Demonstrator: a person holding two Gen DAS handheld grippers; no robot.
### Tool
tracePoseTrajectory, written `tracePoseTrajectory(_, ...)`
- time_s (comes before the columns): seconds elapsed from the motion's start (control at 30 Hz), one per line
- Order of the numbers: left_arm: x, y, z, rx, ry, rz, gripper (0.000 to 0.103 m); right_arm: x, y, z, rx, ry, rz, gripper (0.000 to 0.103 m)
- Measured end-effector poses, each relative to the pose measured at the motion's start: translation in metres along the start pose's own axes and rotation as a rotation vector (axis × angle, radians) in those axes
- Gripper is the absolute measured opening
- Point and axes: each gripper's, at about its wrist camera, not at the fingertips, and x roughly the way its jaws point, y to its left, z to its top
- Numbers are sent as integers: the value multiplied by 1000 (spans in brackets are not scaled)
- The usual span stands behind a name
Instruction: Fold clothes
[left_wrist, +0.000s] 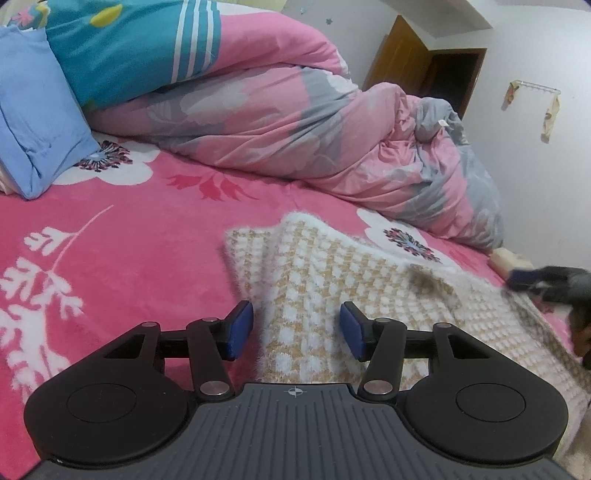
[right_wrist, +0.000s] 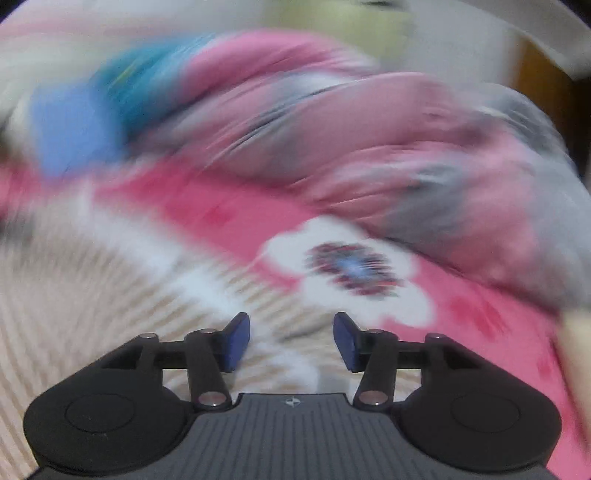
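From the left wrist view, the left gripper (left_wrist: 296, 334) hangs low over the bed with its blue pads (left_wrist: 239, 330) apart and pressing on nothing; a strip of the fuzzy tan-and-white checked sweater (left_wrist: 332, 291) lies between and just ahead of them, the rest spreading off to the claw's right over the pink floral blanket (left_wrist: 110, 236); far ahead sits a heaped pink-and-grey duvet (left_wrist: 295, 122), with a blue pillow (left_wrist: 33, 110) ahead to the left; the right gripper (left_wrist: 546, 278) shows as a dark blur at the sweater's right edge.

From the right wrist view, heavily smeared, the right gripper (right_wrist: 291, 341) also has its jaws parted and gripping nothing; the sweater (right_wrist: 92, 295) lies beneath and to the claw's left; the blanket's white flower (right_wrist: 351, 266) sits just ahead to the right; the duvet (right_wrist: 369, 140) rises beyond.
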Motion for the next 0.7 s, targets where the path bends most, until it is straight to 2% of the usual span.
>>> tracePoseTrajectory(0.07, 0, 0, 0, -3, 1, 0, 52, -20, -33, 6, 171, -24, -57, 53)
tracePoseTrajectory(0.13, 0, 1, 2, -14, 6, 1, 52, -39, -76, -4, 373, -14, -58, 53)
tracePoseTrajectory(0.27, -2, 2, 7, -54, 9, 13, 52, -54, -112, -39, 585, 43, 17, 54)
tracePoseTrajectory(0.43, 6, 0, 13, -65, 51, 11, 52, -32, -97, -56, 579, 142, 123, 53)
tracePoseTrajectory(0.5, 12, -3, 14, -50, 81, 27, 50, -25, -88, -59, 559, 168, 158, 41)
tracePoseTrajectory(0.53, 11, -5, 15, -40, 83, 34, 49, -24, -83, -58, 534, 160, 157, 28)
tracePoseTrajectory(0.6, 8, -12, 16, -4, 81, 56, 40, -28, -74, -56, 480, 139, 113, 10)
tracePoseTrajectory(0.7, 4, -26, 14, 63, 64, 109, 31, -42, -67, -56, 464, 75, 82, 7)
